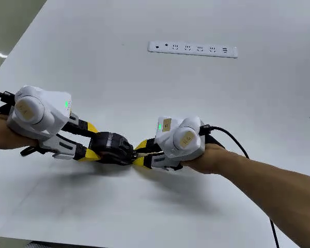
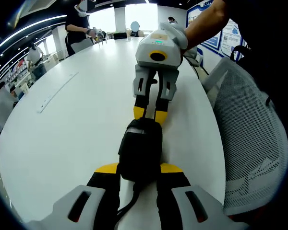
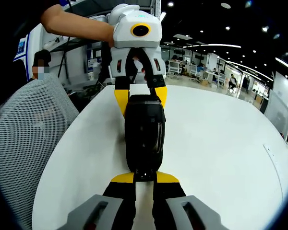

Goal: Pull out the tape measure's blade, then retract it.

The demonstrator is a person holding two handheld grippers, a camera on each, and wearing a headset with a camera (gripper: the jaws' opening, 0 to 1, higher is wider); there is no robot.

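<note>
The left gripper point(image 1: 93, 140) has its 2 fingers point(image 2: 108, 168) closed on the flanks of the black tape measure point(image 1: 113, 147), which lies on its side on the white bench point(image 1: 144, 88), directly between the 2 grippers. That hold looks meant as an anchor: clamped across the case's width, it leaves the end with the blade mouth free and facing the other tool. The right gripper point(image 1: 139, 153) meets that end head-on. In the right gripper view its fingers point(image 3: 122, 178) are drawn nearly together on the small blade tip point(image 3: 144, 174) at the case's near edge, apparently pinching it, though the contact is too small to be sure. No length of blade shows between case and fingers, so the blade is fully in. The 2 tools sit in 1 line, which suits a straight pull along the bench. A power strip point(image 1: 192, 49) lies well apart, clear of that line.
</note>
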